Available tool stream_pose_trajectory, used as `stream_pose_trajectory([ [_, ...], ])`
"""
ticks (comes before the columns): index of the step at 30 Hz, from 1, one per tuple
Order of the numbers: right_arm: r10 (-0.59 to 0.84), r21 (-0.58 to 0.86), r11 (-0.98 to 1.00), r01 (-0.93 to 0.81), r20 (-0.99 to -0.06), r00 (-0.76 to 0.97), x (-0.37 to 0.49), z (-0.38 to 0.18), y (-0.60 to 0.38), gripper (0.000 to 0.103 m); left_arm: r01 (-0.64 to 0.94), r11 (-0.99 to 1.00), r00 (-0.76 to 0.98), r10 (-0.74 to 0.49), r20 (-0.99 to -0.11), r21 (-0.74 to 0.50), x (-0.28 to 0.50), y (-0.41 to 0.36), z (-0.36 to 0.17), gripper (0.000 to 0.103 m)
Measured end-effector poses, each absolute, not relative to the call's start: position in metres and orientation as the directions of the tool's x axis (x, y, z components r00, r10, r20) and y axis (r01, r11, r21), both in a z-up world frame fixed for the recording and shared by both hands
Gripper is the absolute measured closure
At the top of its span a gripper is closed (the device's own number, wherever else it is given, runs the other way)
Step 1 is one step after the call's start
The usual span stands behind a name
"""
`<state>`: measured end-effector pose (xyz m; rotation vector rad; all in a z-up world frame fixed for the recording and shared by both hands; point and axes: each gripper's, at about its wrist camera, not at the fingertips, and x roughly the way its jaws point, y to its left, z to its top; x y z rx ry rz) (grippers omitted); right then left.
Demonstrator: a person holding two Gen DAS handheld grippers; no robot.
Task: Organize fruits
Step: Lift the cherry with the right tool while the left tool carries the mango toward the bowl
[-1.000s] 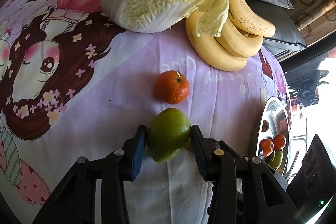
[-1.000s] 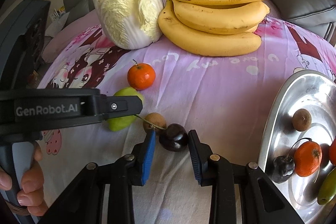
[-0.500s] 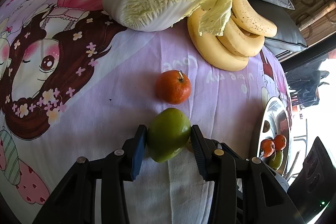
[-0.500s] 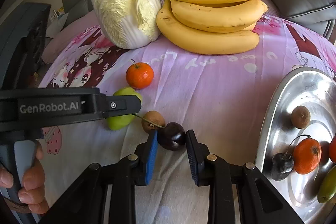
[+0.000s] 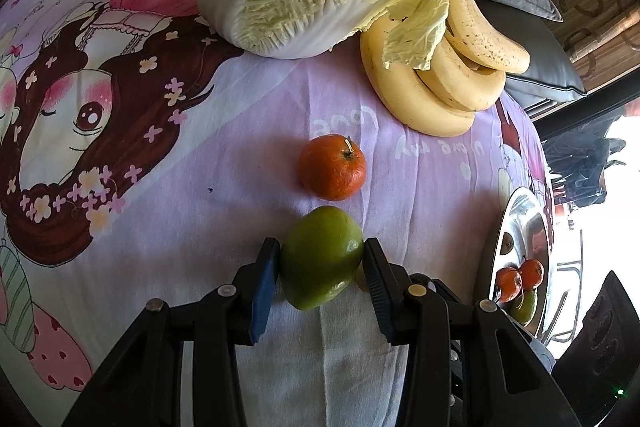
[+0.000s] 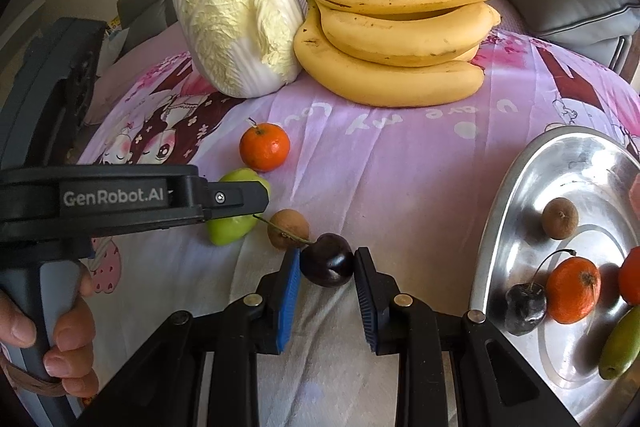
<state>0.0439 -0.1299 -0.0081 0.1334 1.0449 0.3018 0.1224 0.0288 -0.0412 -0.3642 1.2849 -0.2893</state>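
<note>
Progress: partly complete. The steel tray (image 6: 516, 187) at the right of the cloth-covered table (image 6: 400, 179) already carries sorted fruit: a brown longan (image 6: 560, 218), a dark cherry (image 6: 525, 307), an orange mandarin (image 6: 573, 289), part of a second orange fruit at the frame edge, and a green fruit (image 6: 618, 343) at its lower rim.

In hand: the left gripper (image 5: 320, 259) is closed on the green fruit (image 5: 320, 257), both pads pressing its sides; the fruit appears to rest on the cloth, not yet lifted. The right gripper (image 6: 327, 261) is clamped on the dark cherry (image 6: 327, 259), its pads tight against both flanks, the stem running off toward the upper left. The cherry also appears low on the cloth, well apart from the tray.

Outstanding on the cloth: one mandarin (image 6: 264, 147) just beyond the green fruit, and one longan (image 6: 288, 229) just beside the gripped cherry, lying under its stem. The bunch of bananas (image 6: 396, 39) and the napa cabbage (image 6: 236, 11) sit at the far edge, touching one another. Whether the bananas belong on the tray cannot be determined; the cabbage is no fruit.

Assessment: two pieces secured and awaiting transfer, at least two small pieces untouched. Roughly midway.
</note>
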Motion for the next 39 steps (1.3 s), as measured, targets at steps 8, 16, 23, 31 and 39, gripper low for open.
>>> stream_pose_trajectory([
  [8, 0.307, 0.254, 0.951, -0.174, -0.826, 0.473, 0.042, -0.006, -0.135, 0.074, 0.002, 0.907, 0.261, -0.408, -0.875, -0.422, 0.122, 0.03, -0.04, 0.059],
  [16, 0.309, 0.259, 0.951, -0.169, -0.819, 0.484, 0.04, -0.001, -0.137, 0.074, -0.006, 0.907, 0.271, -0.404, -0.874, -0.421, 0.118, 0.031, -0.034, 0.059],
  [23, 0.316, 0.276, 0.949, -0.155, -0.803, 0.505, 0.038, 0.007, -0.144, 0.074, 0.006, 0.9, 0.293, -0.419, -0.859, -0.437, 0.113, 0.032, -0.022, 0.059],
  [31, 0.324, 0.299, 0.945, -0.137, -0.78, 0.535, 0.033, 0.019, -0.157, 0.074, 0.047, 0.901, 0.316, -0.423, -0.849, -0.432, 0.107, 0.021, -0.007, 0.059],
  [39, 0.31, 0.319, 0.944, -0.087, -0.761, 0.571, 0.028, 0.028, -0.182, 0.074, 0.102, 0.898, 0.336, -0.436, -0.835, -0.427, 0.102, 0.007, 0.007, 0.059],
])
